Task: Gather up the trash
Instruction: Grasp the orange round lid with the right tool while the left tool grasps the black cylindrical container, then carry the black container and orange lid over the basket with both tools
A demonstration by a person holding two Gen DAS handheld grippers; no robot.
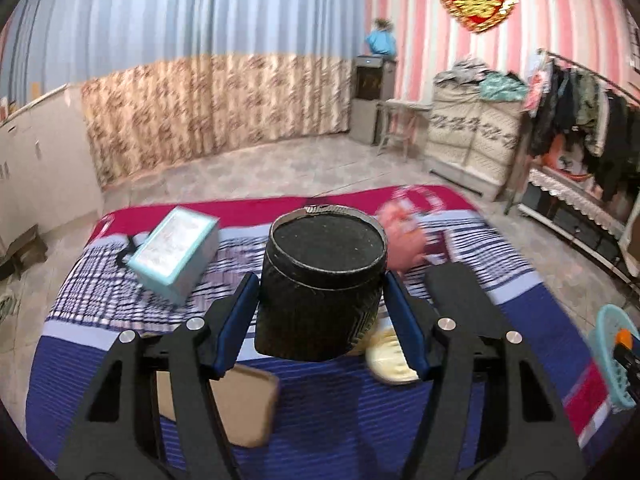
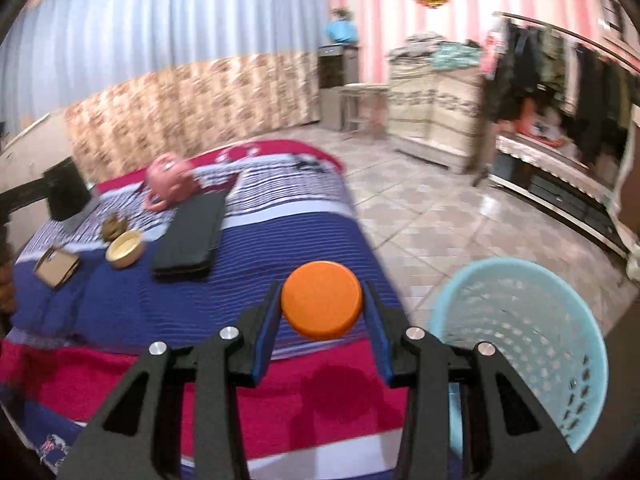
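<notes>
A black cylindrical canister (image 1: pixel 320 284) is clamped by the left gripper (image 1: pixel 320 300), a teal box (image 1: pixel 176 254) seen beside it; only the right wrist view shows the orange lid (image 2: pixel 321 306) pinched in the right gripper (image 2: pixel 322 320) near the blue basket (image 2: pixel 520 344).

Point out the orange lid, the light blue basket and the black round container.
orange lid (image 2: pixel 321 299): right wrist view, centre of its flat top.
light blue basket (image 2: pixel 532 344): right wrist view, perforated inner wall.
black round container (image 1: pixel 324 280): left wrist view, upper side wall below its rim.
</notes>
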